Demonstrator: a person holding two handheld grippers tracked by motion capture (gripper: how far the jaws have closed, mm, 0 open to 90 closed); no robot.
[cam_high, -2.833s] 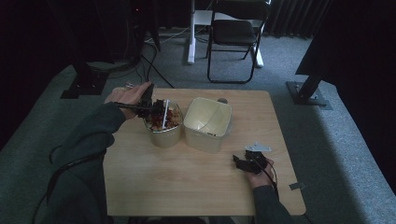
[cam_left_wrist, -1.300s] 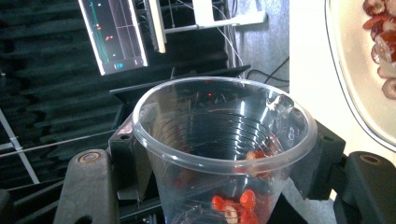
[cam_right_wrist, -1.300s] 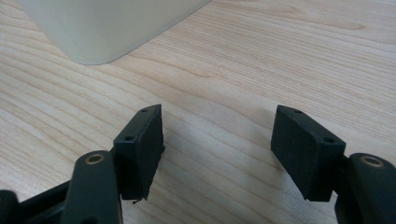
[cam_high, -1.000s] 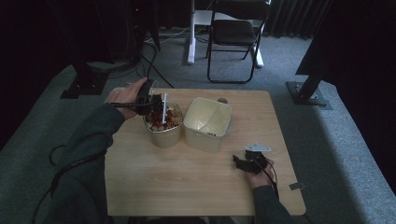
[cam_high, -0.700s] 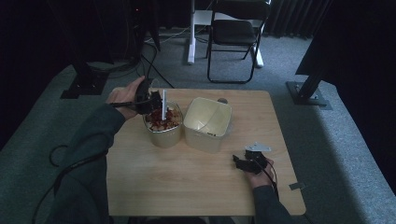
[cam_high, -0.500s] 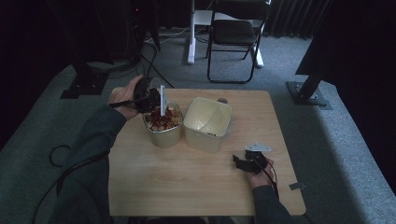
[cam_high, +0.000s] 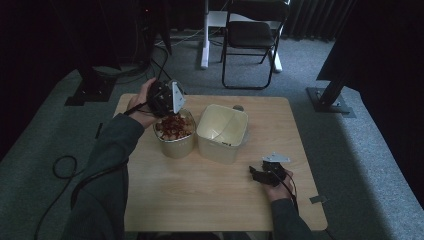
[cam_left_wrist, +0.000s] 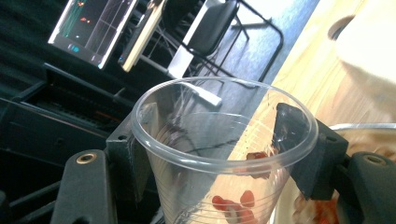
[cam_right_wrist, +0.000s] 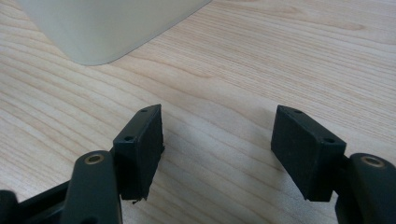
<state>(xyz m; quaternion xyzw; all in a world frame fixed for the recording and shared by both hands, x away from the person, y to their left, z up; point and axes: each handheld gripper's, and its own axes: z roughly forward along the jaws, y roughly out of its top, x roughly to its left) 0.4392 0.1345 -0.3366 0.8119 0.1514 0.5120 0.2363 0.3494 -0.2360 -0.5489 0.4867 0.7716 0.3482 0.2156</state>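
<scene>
My left gripper (cam_high: 165, 97) hovers over the far rim of a round bowl (cam_high: 172, 147) heaped with red-brown pieces. It is shut on a clear plastic cup (cam_left_wrist: 196, 177), one black pad on each side of it just below the rim. The cup is tilted and a few red pieces (cam_left_wrist: 231, 205) lie in its bottom. A cream square container (cam_high: 215, 150) stands right beside the bowl. My right gripper (cam_high: 257, 175) rests near the table's front right, and its jaws (cam_right_wrist: 217, 140) stand open over bare wood, just short of the cream container (cam_right_wrist: 107, 28).
The wooden table (cam_high: 200, 200) ends close behind the bowl. A small round object (cam_high: 239, 107) lies behind the cream container. A folding chair (cam_high: 250, 35) and dark stands are on the carpet beyond. A cable (cam_high: 62, 167) loops on the floor at the left.
My left gripper has moved a little toward the table's far side with the cup and turned, so its grey plate now stands higher. The right gripper has stayed still.
</scene>
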